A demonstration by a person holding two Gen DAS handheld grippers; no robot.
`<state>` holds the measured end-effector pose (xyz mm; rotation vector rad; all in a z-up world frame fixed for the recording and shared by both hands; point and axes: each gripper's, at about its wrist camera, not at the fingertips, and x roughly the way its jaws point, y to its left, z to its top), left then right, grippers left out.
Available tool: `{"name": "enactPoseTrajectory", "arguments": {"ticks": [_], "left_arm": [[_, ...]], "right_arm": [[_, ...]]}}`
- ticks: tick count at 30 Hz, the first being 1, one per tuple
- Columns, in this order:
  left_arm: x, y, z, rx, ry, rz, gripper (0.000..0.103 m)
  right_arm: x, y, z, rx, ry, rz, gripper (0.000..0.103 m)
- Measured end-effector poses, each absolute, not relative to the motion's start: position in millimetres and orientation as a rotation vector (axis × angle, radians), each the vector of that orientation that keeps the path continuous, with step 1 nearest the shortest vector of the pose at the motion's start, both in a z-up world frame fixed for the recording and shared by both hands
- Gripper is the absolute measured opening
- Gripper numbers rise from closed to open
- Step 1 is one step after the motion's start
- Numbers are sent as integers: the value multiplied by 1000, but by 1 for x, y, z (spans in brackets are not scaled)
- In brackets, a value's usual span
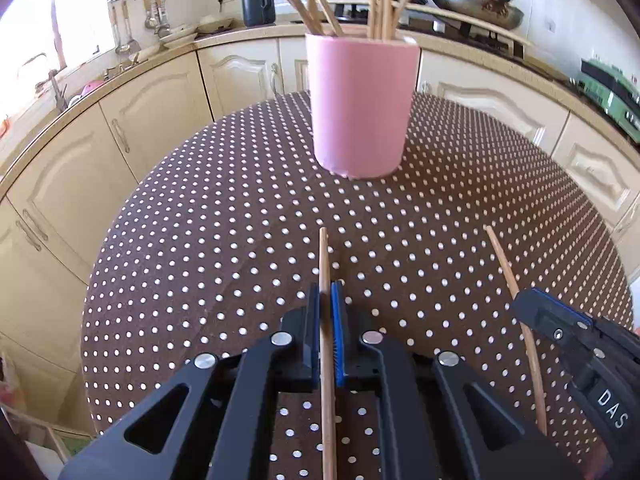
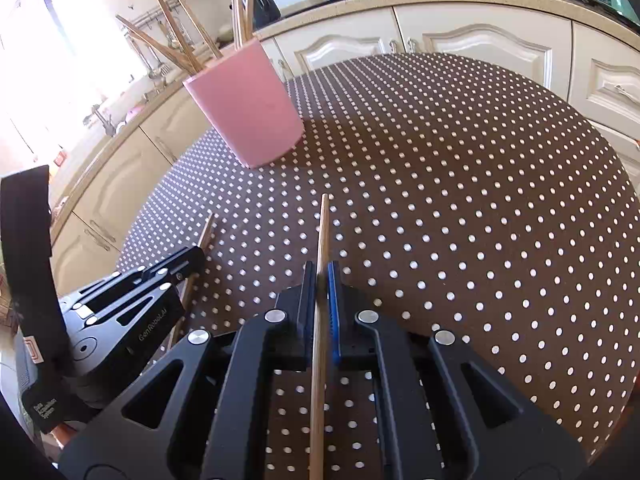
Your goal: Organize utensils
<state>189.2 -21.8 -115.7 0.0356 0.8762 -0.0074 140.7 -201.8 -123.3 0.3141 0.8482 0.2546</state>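
Observation:
A pink cup (image 1: 360, 108) stands on the dotted table (image 1: 200, 220) and holds several wooden chopsticks (image 1: 384, 0). My left gripper (image 1: 327, 286) is shut on a wooden chopstick (image 1: 324, 252) that points toward the cup. My right gripper (image 2: 320, 268) is shut on another wooden chopstick (image 2: 323, 232), also pointing forward. In the left wrist view the right gripper (image 1: 532, 304) and its chopstick (image 1: 504, 260) show at the lower right. In the right wrist view the cup (image 2: 248, 108) is at the upper left and the left gripper (image 2: 198, 254) at the lower left.
Cream kitchen cabinets (image 1: 240, 76) and a counter curve behind the table. A wok (image 1: 476, 4) and a dark kettle (image 1: 258, 2) sit on the counter. Ladles (image 1: 124, 28) hang at the left near a sink tap (image 1: 56, 84).

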Motion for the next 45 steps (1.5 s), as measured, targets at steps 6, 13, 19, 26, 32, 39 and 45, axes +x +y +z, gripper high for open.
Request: {"name": "enactPoseTrajectory", "arguments": {"ticks": [6, 13, 19, 26, 32, 39, 45], "left_arm": [[188, -2, -93, -28, 813, 7, 6], [188, 0, -66, -49, 720, -29, 7], [186, 4, -76, -58, 756, -64, 7], [185, 2, -86, -56, 792, -85, 7], [188, 1, -89, -60, 798, -99, 7], [190, -2, -80, -41, 768, -95, 7], [197, -2, -59, -51, 709, -96, 7]], "right_arm": [[142, -210, -103, 333, 782, 242, 7], [147, -208, -82, 223, 745, 226, 7], [160, -197, -104, 141, 839, 180, 63], [168, -179, -126, 5, 885, 112, 32], [177, -183, -133, 37, 888, 90, 6], [189, -209, -119, 270, 861, 230, 6], [199, -214, -78, 299, 725, 267, 6]]}}
